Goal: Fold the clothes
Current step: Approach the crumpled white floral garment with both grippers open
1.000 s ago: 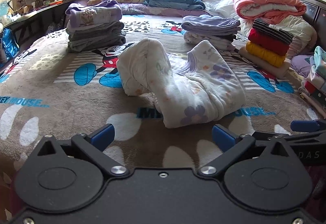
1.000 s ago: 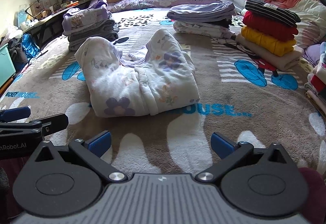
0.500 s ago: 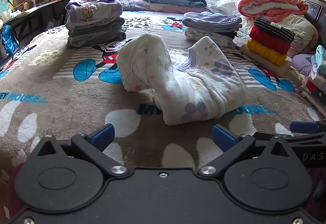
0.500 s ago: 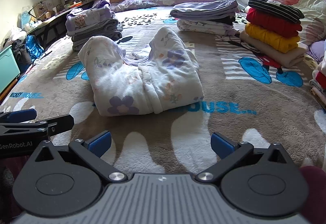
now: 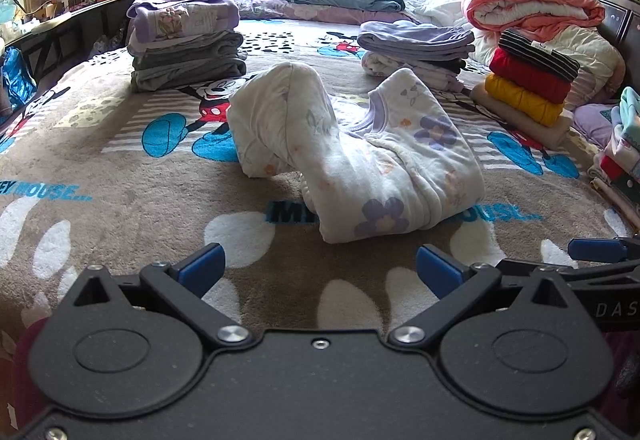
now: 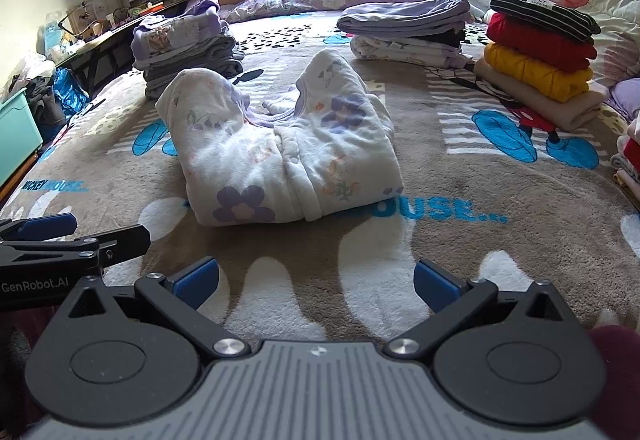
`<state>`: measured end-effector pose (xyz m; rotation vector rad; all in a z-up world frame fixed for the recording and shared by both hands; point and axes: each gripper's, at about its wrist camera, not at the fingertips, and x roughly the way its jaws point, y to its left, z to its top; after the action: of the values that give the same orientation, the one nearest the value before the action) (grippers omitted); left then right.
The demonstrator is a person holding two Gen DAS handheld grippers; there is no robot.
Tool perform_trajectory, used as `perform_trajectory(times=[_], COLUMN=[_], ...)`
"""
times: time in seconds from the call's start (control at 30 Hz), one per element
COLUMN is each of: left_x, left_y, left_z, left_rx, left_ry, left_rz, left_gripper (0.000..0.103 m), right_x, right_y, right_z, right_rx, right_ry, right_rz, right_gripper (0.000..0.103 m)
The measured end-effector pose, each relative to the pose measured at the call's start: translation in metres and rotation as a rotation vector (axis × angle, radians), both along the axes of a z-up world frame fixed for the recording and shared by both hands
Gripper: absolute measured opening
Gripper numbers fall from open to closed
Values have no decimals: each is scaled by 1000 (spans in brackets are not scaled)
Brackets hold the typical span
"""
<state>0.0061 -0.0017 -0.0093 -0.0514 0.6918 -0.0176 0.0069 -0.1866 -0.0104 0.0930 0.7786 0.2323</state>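
A padded white garment with purple flowers (image 5: 360, 160) lies loosely folded and bulging in the middle of the bed; it also shows in the right wrist view (image 6: 280, 156). My left gripper (image 5: 318, 270) is open and empty, low over the blanket in front of the garment. My right gripper (image 6: 316, 280) is open and empty, also short of the garment's near edge. The right gripper's blue fingertip (image 5: 596, 250) shows at the right edge of the left wrist view, and the left gripper (image 6: 48, 228) shows at the left of the right wrist view.
The bed has a brown Mickey Mouse blanket (image 5: 120, 192). Folded stacks stand around: grey and purple at far left (image 5: 184, 44), purple and white at far middle (image 5: 416, 48), striped, red and yellow at right (image 5: 532, 80). Pillows and a pink quilt (image 5: 528, 4) lie behind.
Both grippers have tilted and drawn slightly nearer the garment, which now looks a little larger. The garment itself has not moved. Both grippers stay open.
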Motion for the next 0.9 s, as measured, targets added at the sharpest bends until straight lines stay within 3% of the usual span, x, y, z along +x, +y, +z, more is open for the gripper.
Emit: perform_trajectory(times=[0.57, 0.9], left_x=[1, 13], left_y=[2, 8], left_z=[-3, -7], left_rx=[-6, -25], left_ry=[7, 13], left_rz=[3, -10], left_gripper=[103, 103], right_x=[0, 6], right_y=[2, -5], right_z=[-1, 0], right_rx=[11, 50], right_ry=[-3, -91], right_rz=[14, 25], right_gripper=[103, 103])
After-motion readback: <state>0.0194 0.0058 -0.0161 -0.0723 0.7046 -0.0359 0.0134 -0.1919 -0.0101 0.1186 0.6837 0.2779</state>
